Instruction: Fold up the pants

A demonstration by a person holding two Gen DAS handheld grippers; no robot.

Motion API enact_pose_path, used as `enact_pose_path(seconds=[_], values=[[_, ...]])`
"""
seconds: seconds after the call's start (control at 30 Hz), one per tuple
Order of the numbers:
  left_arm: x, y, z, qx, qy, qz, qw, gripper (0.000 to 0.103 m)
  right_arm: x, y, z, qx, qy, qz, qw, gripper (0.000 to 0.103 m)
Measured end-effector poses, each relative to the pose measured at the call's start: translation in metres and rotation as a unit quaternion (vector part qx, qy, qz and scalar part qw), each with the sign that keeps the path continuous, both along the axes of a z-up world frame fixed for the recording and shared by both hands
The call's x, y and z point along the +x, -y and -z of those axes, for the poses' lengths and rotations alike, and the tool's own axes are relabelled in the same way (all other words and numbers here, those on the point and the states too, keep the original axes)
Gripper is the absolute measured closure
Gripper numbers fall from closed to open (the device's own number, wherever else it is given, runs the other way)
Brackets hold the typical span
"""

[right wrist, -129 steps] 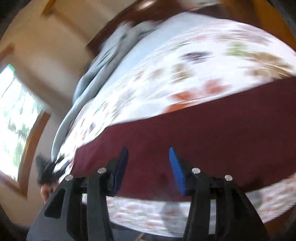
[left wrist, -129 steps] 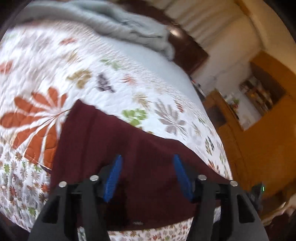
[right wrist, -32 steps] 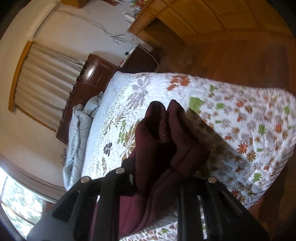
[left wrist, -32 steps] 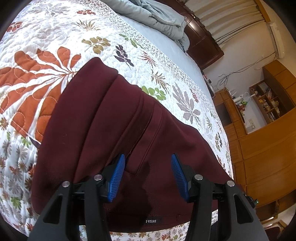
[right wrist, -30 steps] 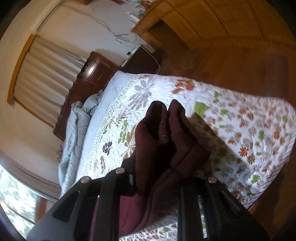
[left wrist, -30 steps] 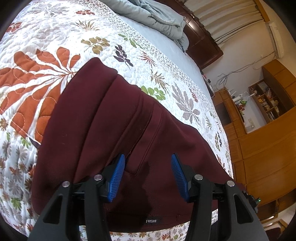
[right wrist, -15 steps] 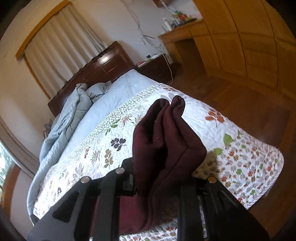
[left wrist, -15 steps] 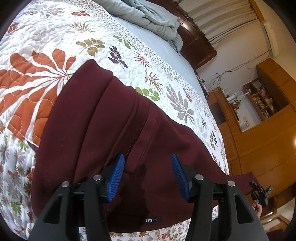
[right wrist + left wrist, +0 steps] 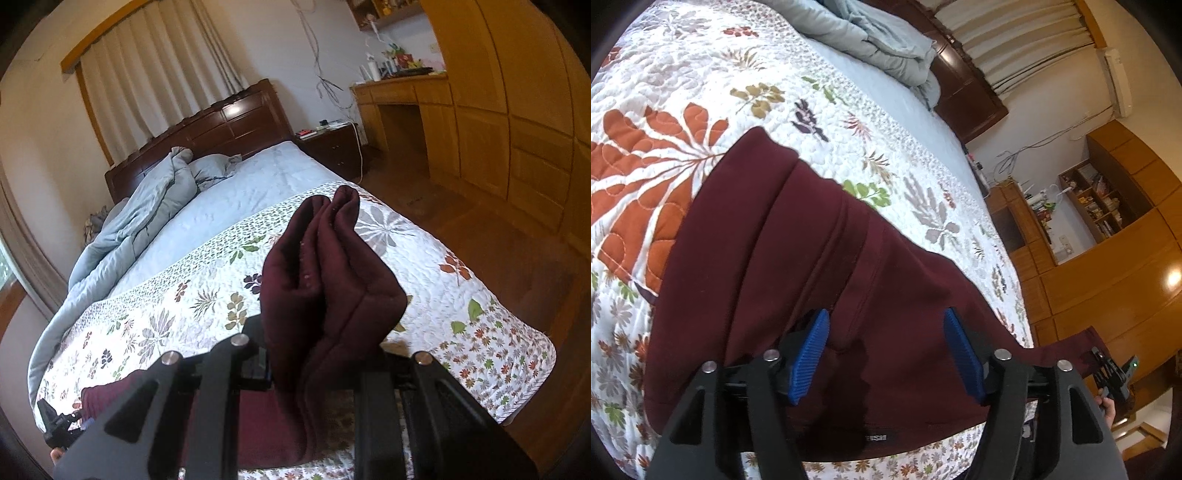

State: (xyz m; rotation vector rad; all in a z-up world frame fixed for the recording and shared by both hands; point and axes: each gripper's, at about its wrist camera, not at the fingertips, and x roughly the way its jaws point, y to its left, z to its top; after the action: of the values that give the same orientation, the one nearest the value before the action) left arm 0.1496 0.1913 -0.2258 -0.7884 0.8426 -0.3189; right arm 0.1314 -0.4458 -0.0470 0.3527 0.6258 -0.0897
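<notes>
Dark maroon pants (image 9: 798,266) lie across a floral quilt (image 9: 665,110) on a bed, waistband end nearest me with a small label at the hem. My left gripper (image 9: 884,354) is open, blue pads apart, hovering just above the waist area. My right gripper (image 9: 314,354) is shut on the bunched leg end of the pants (image 9: 325,280) and holds it lifted above the quilt (image 9: 207,280). The right gripper also shows in the left wrist view (image 9: 1112,373), at the far right, with the leg stretched toward it. The left gripper shows small at the lower left of the right wrist view (image 9: 59,421).
A rumpled grey-blue duvet (image 9: 147,206) lies by the dark wooden headboard (image 9: 221,125). A nightstand (image 9: 332,144) and wooden desk and cabinets (image 9: 480,129) stand to the right of the bed. Wooden floor (image 9: 498,236) lies beyond the quilt's edge.
My right gripper has raised and swung the held leg end, so its view now looks level along the bed. The left gripper has stayed open over the waist.
</notes>
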Motion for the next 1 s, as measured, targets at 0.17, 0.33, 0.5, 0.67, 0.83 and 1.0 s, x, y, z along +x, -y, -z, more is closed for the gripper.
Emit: enact_pose_path(seconds=[0.17,0.33,0.5,0.67,0.83,1.0], values=[[-0.002,-0.002,-0.004,-0.012,0.013,-0.001,0.9998,0.034,0.005,-0.026,-0.01,-0.024,0.003,-0.014,1.0,0.086],[-0.005,-0.007,-0.005,-0.026,0.02,-0.008,0.9994,0.034,0.009,-0.053,-0.018,-0.054,0.006,-0.031,0.998,0.086],[-0.009,-0.012,-0.006,-0.035,0.027,-0.014,0.9989,0.032,0.014,-0.078,-0.023,-0.067,0.005,-0.047,0.997,0.086],[-0.013,-0.02,-0.007,-0.049,0.033,-0.024,0.9979,0.027,0.02,-0.101,-0.024,-0.08,0.001,-0.062,0.995,0.086],[-0.015,-0.023,-0.008,-0.057,0.037,-0.021,0.9975,0.027,0.026,-0.133,-0.025,-0.107,-0.002,-0.08,0.991,0.086],[-0.017,-0.027,-0.008,-0.068,0.04,-0.019,0.9967,0.024,0.029,-0.17,-0.019,-0.156,-0.006,-0.101,0.982,0.086]])
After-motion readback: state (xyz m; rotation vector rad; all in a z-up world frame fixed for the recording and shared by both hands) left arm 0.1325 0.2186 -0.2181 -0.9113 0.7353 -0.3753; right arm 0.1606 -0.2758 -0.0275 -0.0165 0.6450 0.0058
